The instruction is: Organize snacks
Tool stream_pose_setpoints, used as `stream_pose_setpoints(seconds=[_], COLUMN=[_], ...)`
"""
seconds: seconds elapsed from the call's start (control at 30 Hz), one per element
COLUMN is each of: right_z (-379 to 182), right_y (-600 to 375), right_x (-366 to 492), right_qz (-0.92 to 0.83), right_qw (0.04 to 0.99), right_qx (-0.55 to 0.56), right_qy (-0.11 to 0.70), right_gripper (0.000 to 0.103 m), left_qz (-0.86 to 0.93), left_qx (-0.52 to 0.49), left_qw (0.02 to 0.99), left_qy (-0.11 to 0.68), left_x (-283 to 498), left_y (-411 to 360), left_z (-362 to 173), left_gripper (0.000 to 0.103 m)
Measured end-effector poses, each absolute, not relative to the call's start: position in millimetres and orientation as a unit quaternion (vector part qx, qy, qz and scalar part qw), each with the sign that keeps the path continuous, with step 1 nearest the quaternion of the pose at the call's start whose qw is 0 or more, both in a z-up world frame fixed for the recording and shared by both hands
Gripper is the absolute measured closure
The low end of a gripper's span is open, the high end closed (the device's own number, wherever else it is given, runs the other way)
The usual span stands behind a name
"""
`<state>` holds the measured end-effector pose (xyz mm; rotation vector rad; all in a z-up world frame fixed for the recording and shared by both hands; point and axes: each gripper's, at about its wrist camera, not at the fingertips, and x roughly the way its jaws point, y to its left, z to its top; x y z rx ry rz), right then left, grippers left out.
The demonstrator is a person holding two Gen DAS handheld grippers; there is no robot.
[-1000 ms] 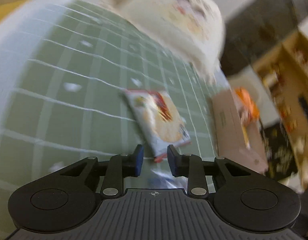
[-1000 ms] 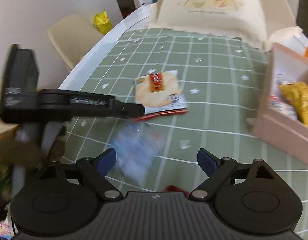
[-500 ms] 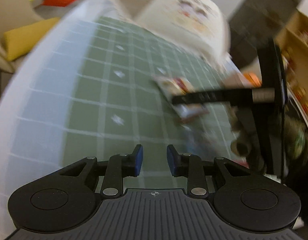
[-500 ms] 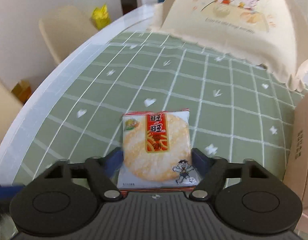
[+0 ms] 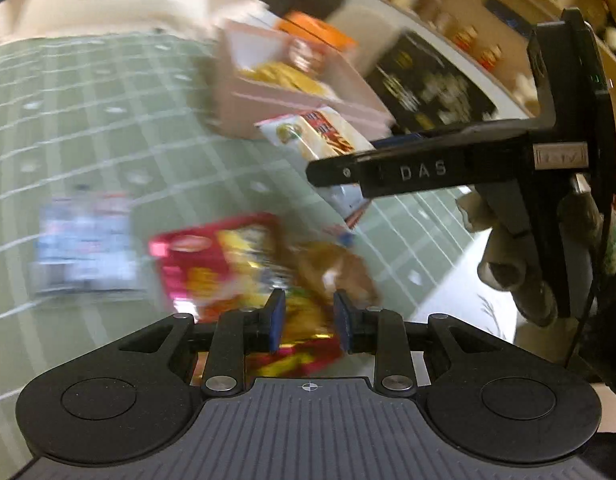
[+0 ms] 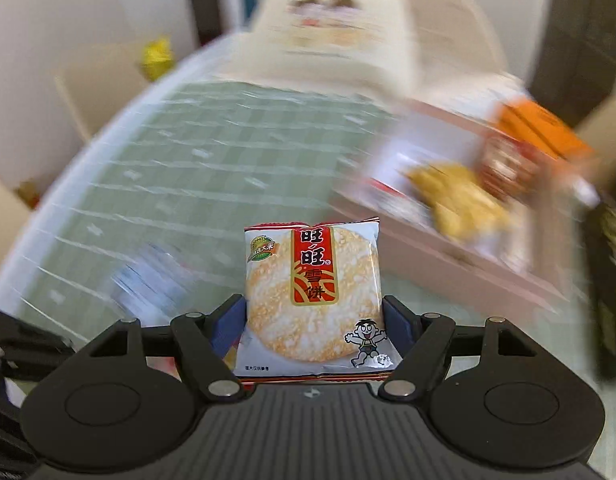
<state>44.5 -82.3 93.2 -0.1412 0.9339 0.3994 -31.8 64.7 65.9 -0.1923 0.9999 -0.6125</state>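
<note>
My right gripper [image 6: 313, 322] pinches a rice cracker packet [image 6: 312, 294] by its side edges, jaws set about as wide as the packet, lifted above the green checked tablecloth [image 6: 196, 176]. My left gripper [image 5: 309, 322] holds its blue pads nearly together with nothing caught between them; under it lies a red and yellow snack bag [image 5: 236, 264], with a blurred pale packet [image 5: 84, 252] just beside. Farther off stands a pink cardboard box [image 6: 447, 264] holding what looks like a yellow chip bag [image 6: 459, 200].
</note>
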Motion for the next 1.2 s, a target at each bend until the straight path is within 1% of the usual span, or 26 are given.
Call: stream_pose_setpoints(seconds=[0.17,0.27,0.33,0.43,0.47,0.53,0.6,0.67,0.73,0.83,0.87,0.9,1.0,1.07,1.2], right_z=[66,53,44,29,28,26,24,26,26,23,22,21,21,22,21], right_y=[-146,-167,-176,-176,-176,-178,-178,-177,-175,-174,-173,-173,-172,-172,-172], right_x=[25,15,11,5,1,-6,-7,-9,-9,-10,-11,-11,-11,-12,-12], right_qz=[0.109,0.075,0.069,0.072,0.071,0.067,0.067,0.066,0.065,0.061,0.06,0.058,0.055,0.055,0.055], right_qw=[0.877,0.878,0.872,0.864,0.867,0.872,0.873,0.875,0.877,0.88,0.881,0.882,0.884,0.885,0.887], right_qx=[-0.039,-0.035,-0.027,-0.025,-0.026,-0.022,-0.014,-0.015,-0.015,-0.012,-0.011,-0.01,-0.01,-0.01,-0.01], right_qy=[0.466,0.472,0.484,0.498,0.493,0.485,0.482,0.479,0.475,0.471,0.469,0.468,0.465,0.463,0.459], right_gripper=[0.029,0.028,0.027,0.022,0.018,0.016,0.013,0.011,0.008,0.002,0.001,0.0,0.0,0.0,0.0], left_qz=[-0.295,-0.258,-0.237,-0.201,-0.174,-0.105,-0.038,-0.019,-0.028,-0.053,-0.058,-0.066,-0.086,-0.092,-0.07], left_qx=[-0.029,-0.002,-0.019,-0.056,-0.07,-0.08,-0.067,-0.058,-0.037,0.022,0.038,0.06,0.093,0.096,0.043], left_qw=[0.821,0.833,0.84,0.864,0.875,0.889,0.895,0.896,0.893,0.883,0.885,0.885,0.882,0.88,0.887], left_qy=[0.488,0.49,0.488,0.457,0.447,0.439,0.439,0.44,0.447,0.466,0.461,0.457,0.453,0.456,0.455], left_x=[-38,-36,-33,-28,-25,-16,-7,-3,-1,1,0,-1,-3,-1,2], left_y=[24,30,44,74,87,107,124,131,123,98,92,84,71,69,88], left_z=[56,55,57,73,78,82,80,76,73,60,58,56,52,53,57], left_gripper=[0.071,0.072,0.073,0.073,0.072,0.072,0.071,0.071,0.071,0.07,0.064,0.062,0.048,0.046,0.048])
